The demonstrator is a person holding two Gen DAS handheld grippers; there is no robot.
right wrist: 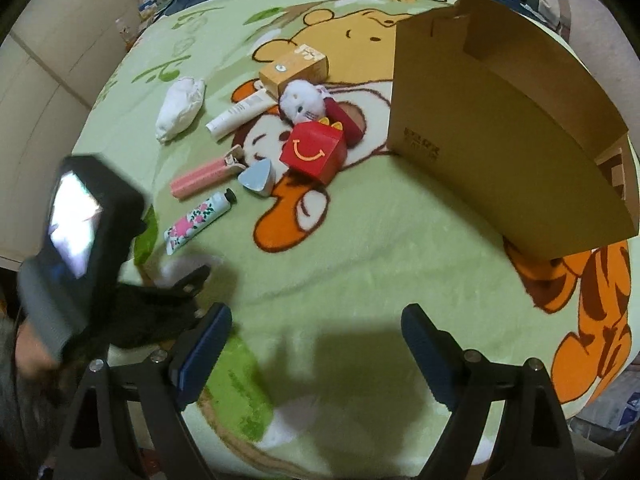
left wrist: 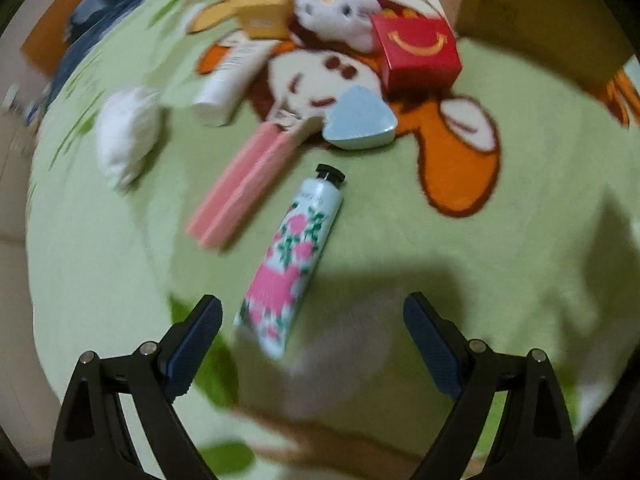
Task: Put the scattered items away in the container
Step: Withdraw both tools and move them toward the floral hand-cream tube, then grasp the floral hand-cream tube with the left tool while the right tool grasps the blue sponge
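Left gripper (left wrist: 312, 320): jaws spread wide, holding nothing, low over the blanket (left wrist: 460, 240).
Tube (left wrist: 294, 260): floral, black cap pointing to 1 o'clock; its crimped tail lies between the left jaws, nearer the left finger, not touched by either.
Pink case (left wrist: 250, 184): just beside the tube, at its 10 o'clock.
Blue wedge (left wrist: 360, 118): at 12 o'clock from the tube cap.
Red box (left wrist: 416, 54): beyond the wedge, touching the plush (left wrist: 338, 10).
Right gripper (right wrist: 316, 328): jaws released, empty, over bare blanket; the tube sits well apart at 10 o'clock.
Carton (right wrist: 500, 152): open, on the blanket at 1 o'clock from the right jaws.
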